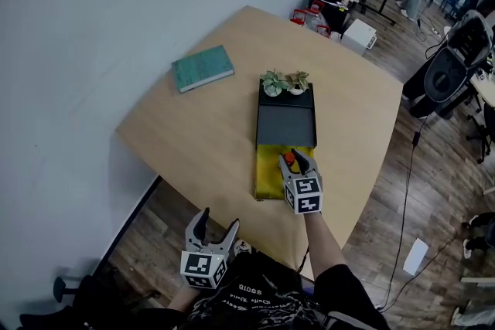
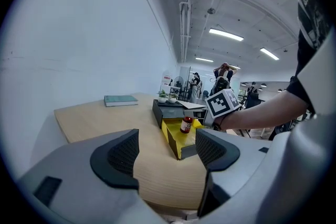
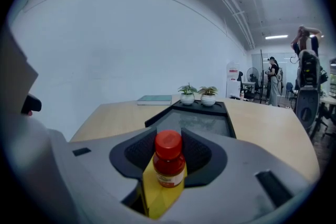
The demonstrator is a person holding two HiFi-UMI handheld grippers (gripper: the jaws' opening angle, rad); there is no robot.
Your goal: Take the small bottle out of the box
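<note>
The small bottle (image 3: pixel 169 161), dark red with a red cap, stands upright in the yellow box (image 1: pixel 267 175) at the near end of the table. My right gripper (image 1: pixel 298 161) reaches into the box from the near side, and its two pads sit tight against the bottle's sides. From the left gripper view the bottle (image 2: pixel 186 124) shows inside the yellow box (image 2: pixel 173 136), with the right hand beside it. My left gripper (image 1: pixel 216 231) hangs open and empty below the table's near edge, well left of the box.
A black tray-like lid (image 1: pixel 286 120) lies just beyond the yellow box, with two small potted plants (image 1: pixel 284 83) at its far end. A teal book (image 1: pixel 202 67) rests at the table's far left. A white wall runs along the left; office chairs and people are far right.
</note>
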